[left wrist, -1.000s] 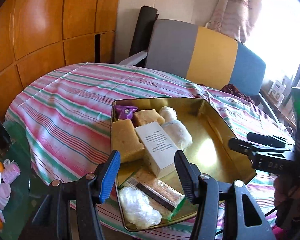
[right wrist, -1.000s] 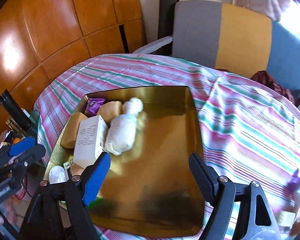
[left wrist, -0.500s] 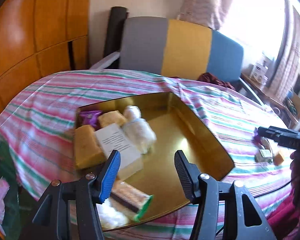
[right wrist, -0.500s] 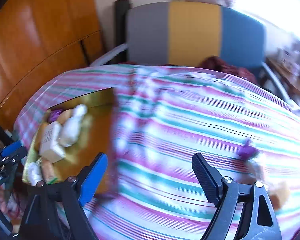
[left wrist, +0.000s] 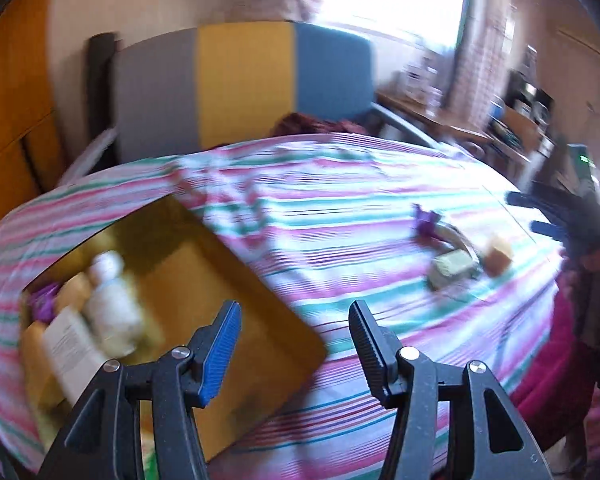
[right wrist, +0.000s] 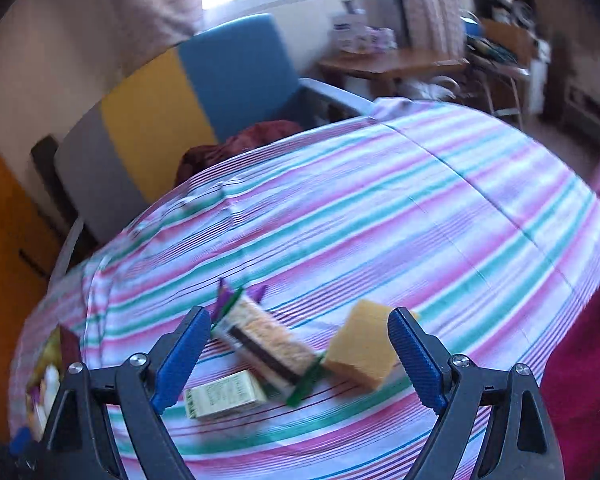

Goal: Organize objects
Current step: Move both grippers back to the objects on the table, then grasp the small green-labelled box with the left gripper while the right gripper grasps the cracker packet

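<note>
On the striped tablecloth (right wrist: 420, 208), the right gripper (right wrist: 300, 354) hangs empty, its jaws having just been spreading wider around the wrapped bar (right wrist: 268, 344) (long axis upper-left to lower-right), yellow sponge (right wrist: 364, 346) and small box (right wrist: 224, 398). Left gripper (left wrist: 294, 346): spread, empty, above the gold tray (left wrist: 204, 280).

No text, brand, number or sign can be read in either view, since both are blurred by motion. The white box (left wrist: 74, 346) lying in the gold tray (left wrist: 236, 304) carries a block of dark printed lines on its upper face, too smeared to make out. The small pale box (right wrist: 224, 398) on the striped cloth (right wrist: 420, 216) shows a green printed panel at its near end, also illegible, and the wrapped bar (right wrist: 266, 346) beside it bears only a dark band with no letters that can be told.
</note>
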Motion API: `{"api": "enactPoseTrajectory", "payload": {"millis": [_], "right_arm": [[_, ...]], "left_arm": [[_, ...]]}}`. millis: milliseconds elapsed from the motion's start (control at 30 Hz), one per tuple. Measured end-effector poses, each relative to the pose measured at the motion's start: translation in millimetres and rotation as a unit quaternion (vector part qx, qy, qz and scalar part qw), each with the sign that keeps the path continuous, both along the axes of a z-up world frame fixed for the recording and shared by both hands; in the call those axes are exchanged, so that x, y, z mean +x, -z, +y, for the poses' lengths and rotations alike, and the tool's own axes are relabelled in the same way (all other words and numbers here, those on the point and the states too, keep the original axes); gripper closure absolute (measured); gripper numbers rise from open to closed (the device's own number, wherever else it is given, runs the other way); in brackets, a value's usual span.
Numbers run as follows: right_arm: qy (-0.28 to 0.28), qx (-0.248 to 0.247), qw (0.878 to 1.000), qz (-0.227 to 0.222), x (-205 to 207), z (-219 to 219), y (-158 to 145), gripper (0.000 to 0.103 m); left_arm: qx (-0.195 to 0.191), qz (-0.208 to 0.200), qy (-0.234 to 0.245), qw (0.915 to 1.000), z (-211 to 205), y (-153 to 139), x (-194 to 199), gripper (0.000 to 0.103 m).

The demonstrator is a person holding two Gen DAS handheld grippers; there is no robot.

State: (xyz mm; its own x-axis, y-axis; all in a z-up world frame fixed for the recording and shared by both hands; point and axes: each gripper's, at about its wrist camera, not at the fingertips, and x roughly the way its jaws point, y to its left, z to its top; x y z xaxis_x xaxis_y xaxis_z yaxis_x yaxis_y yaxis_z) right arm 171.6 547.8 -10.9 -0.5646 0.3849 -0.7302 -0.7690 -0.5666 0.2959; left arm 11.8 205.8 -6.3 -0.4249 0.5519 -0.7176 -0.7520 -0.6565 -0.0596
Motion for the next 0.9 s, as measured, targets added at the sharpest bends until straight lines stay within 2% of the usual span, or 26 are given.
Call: {"api": "enactPoseTrajectory", "payload": {"millis": [100, 200, 300, 367, 533, 733, 833, 900], "right_arm": [[0.024, -0.043, 0.999, 0.012, 11, 15, 15, 0.012], [0.037, -0.046, 0.998, 0.032, 16, 20, 14, 0.012], [0.036, -0.064, 0.996, 0.040, 15, 21, 18, 0.011], [0.029, -0.063, 0.997, 0.037, 12, 20, 18, 0.011], [0.017, -0.069, 0.997, 0.039, 10, 17, 20, 0.011], [0.020, -0.092, 0.994, 0.047, 12, 22, 26, 0.011], [0.019, -0.099, 0.994, 0.048, 11, 24, 28, 0.011], [0.017, -0.104, 0.993, 0.048, 10, 24, 30, 0.011]], "left_arm": [[-0.008, -0.004, 0.048, 0.9988, 33, 5, 11, 0.047], [-0.021, -0.004, 0.094, 0.9953, 67, 14, 23, 0.046], [-0.033, -0.002, 0.147, 0.9886, 99, 23, 35, 0.046], [-0.048, 0.000, 0.180, 0.9825, 120, 29, 41, 0.042], [-0.066, 0.004, 0.239, 0.9688, 164, 38, 48, 0.039], [-0.103, 0.007, 0.293, 0.9506, 206, 57, 55, 0.038], [-0.119, 0.006, 0.297, 0.9473, 219, 70, 53, 0.038], [-0.120, -0.007, 0.293, 0.9485, 226, 76, 49, 0.038]]}}
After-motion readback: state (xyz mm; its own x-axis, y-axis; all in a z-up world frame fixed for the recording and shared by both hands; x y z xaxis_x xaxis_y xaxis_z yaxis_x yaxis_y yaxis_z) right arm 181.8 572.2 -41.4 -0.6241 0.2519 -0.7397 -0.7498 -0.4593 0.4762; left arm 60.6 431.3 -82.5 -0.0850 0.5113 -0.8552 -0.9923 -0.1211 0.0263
